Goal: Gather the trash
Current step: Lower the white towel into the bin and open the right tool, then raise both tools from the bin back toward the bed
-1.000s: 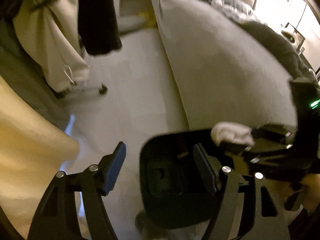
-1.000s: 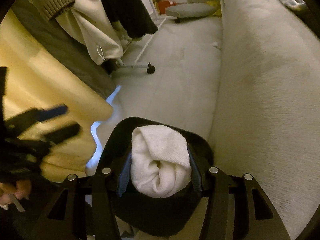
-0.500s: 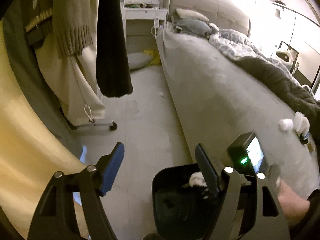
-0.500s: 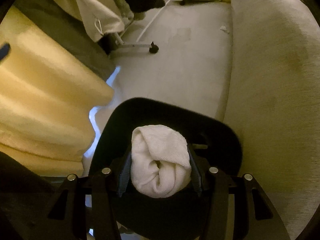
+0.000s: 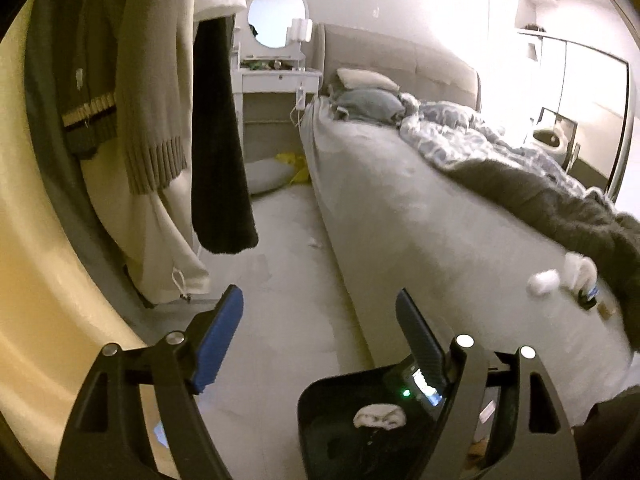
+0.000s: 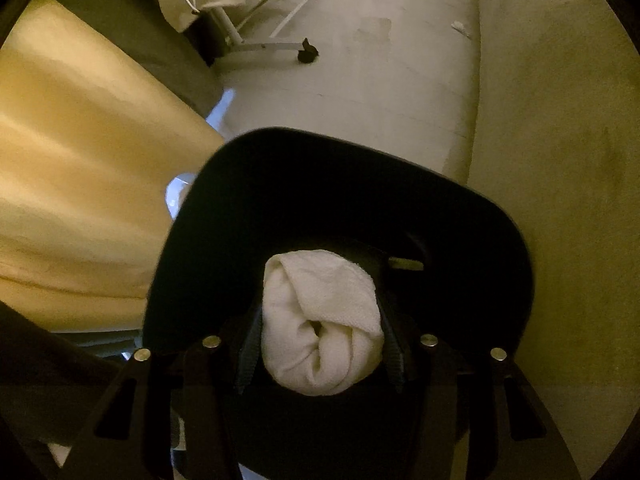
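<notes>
Down by the bed, the right tongs [image 6: 320,344] point into a black trash bin [image 6: 500,248]. A rolled-up white cloth [image 6: 320,320] sits between their two pads. The pads touch it on both sides, and the jaws are opening a little right now. The cloth hangs just inside the top of the bin.

The left tongs [image 5: 320,344] are wide apart and opening more, with nothing between them. They point across the room, over the grey floor [image 5: 288,280] and along the side of the bed [image 5: 420,220]. The same black bin shows low in this view, next to the bed, with the white cloth inside its mouth.

Up on the bed, near its edge, lie a small white ball [image 5: 543,282] and a bigger white wad [image 5: 580,270], just beside a dark blanket [image 5: 560,208]. A tiny white scrap [image 5: 314,243] lies on the floor close to the bed. Clothes [image 5: 160,120] hang on the left, and a yellow curtain [image 6: 80,160] hangs beside the bin.
</notes>
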`<state>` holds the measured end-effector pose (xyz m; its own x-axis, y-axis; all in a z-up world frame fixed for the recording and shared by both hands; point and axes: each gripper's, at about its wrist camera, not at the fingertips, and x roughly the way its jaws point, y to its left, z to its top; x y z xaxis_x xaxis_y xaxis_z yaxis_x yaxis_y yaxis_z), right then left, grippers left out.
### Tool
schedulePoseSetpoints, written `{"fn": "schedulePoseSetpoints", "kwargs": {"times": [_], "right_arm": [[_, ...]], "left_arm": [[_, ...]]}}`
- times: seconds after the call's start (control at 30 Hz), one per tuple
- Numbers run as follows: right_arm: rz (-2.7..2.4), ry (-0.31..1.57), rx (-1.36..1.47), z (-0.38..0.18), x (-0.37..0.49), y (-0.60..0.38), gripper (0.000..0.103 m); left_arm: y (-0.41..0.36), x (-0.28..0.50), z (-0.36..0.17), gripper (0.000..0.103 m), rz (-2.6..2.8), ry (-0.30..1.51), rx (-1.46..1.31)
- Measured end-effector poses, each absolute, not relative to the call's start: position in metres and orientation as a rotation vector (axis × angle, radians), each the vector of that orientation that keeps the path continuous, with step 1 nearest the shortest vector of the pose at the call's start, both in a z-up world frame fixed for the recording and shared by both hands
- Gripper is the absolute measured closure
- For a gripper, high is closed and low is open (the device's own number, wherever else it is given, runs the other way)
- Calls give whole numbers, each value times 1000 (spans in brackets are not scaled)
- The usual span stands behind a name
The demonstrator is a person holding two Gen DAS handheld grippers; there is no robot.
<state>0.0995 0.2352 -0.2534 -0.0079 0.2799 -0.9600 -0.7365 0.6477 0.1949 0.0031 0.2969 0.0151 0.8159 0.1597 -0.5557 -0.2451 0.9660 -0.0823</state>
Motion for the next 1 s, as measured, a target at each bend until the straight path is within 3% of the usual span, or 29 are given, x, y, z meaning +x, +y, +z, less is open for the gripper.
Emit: {"fn": "schedulePoseSetpoints", "kwargs": {"times": [0.17, 0.23, 0.3, 0.4, 0.7, 1.0], "right_arm": [[830, 1355, -436, -257, 99, 235, 47], [822, 1357, -437, -260, 98, 236, 43], [816, 1355, -432, -261, 98, 236, 32], [817, 1340, -400, -253, 98, 234, 29], [902, 1169, -312, -176, 95, 215, 22], [842, 997, -278, -119, 103, 154, 22]], "left_arm": [[294, -1, 29, 21, 230, 532, -142], [292, -3, 35, 20, 232, 506, -132], [288, -5, 40, 17, 231, 478, -118], [282, -5, 46, 13, 213, 445, -97], [256, 5, 65, 10, 197, 380, -88], [222, 20, 71, 8, 140, 367, -92]]}}
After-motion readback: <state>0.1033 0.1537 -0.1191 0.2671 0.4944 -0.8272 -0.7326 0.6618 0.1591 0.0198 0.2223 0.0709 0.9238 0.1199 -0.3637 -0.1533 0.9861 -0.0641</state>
